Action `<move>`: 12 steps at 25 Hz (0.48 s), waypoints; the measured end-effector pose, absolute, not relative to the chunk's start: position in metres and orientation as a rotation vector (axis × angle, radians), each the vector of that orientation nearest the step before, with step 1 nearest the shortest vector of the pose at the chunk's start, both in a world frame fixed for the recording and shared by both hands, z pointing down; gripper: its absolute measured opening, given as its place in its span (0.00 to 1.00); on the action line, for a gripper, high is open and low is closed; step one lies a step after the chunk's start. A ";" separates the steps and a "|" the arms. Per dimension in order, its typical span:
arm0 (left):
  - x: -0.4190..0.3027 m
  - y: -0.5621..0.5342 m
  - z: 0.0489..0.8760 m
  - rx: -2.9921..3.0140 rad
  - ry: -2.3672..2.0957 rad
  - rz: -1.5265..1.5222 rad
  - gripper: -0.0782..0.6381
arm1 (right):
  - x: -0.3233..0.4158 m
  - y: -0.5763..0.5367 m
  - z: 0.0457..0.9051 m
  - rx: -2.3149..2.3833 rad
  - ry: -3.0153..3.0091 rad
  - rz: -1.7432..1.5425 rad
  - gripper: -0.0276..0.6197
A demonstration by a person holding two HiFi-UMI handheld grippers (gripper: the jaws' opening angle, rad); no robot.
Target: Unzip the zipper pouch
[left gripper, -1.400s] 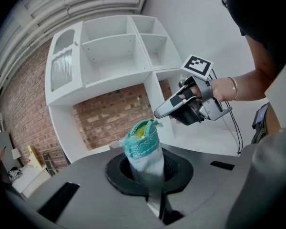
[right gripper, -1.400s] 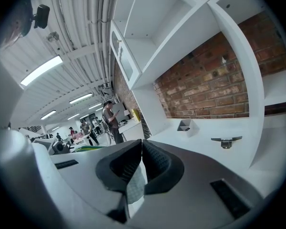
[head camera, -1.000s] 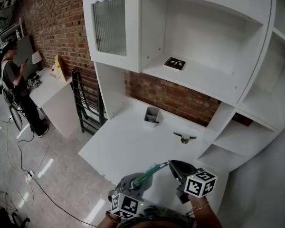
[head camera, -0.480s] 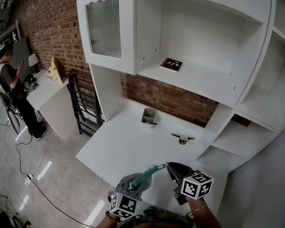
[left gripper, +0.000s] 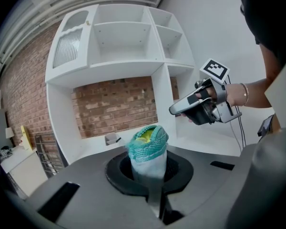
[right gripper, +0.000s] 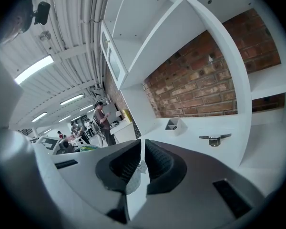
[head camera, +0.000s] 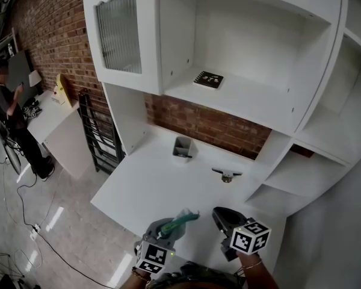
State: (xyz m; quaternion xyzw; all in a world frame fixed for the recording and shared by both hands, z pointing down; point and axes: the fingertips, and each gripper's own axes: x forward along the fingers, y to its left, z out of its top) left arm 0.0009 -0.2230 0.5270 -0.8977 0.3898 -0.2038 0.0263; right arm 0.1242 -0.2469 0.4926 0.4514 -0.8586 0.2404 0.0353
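A brick wall (head camera: pixel 48 23) backs a tall white cabinet (head camera: pixel 301 71) with open shelves. A white desk (head camera: pixel 138 191) juts out beneath it, above a pale floor (head camera: pixel 24 221). In the head view, at 9 o'clock, one person (head camera: pixel 9 110) stands by a white side table (head camera: pixel 45 110), and one black rack (head camera: pixel 99 131) leans just right of it. At 11 o'clock the cabinet has one ribbed glass door (head camera: pixel 117 35). One black notebook (head camera: pixel 207 79) lies flat on the middle shelf near 12 o'clock. On the desk sit one grey cup (head camera: pixel 182 149) and, to its right and well apart, one metal latch (head camera: pixel 227 175).

Two grippers show at 6 o'clock, by the desk's near edge. The left gripper (head camera: pixel 167 229) is clamped on the single pouch (head camera: pixel 182 221), a teal mesh one with something yellow at its far end. In the head view the pouch's long axis runs from the jaws toward 2 o'clock. Its free end aims at the right gripper (head camera: pixel 220 214) but stays apart from it. In the left gripper view the pouch stands straight out along the jaws toward 12 o'clock, its white lower part pinched between them. The right gripper's jaws are together, with only a thin slit between them. A small pale speck sits in that slit, and I cannot tell what it is.
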 end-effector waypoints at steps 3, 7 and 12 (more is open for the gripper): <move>0.005 -0.233 0.525 -2.782 1.201 -0.624 0.11 | 0.126 -0.246 0.494 1.374 -2.654 0.751 0.06; 0.005 -0.254 0.526 -2.779 1.216 -0.625 0.11 | 0.124 -0.245 0.492 1.351 -2.683 0.733 0.06; 0.011 -0.288 0.531 -2.808 1.264 -0.589 0.11 | 0.131 -0.244 0.494 1.343 -2.680 0.680 0.06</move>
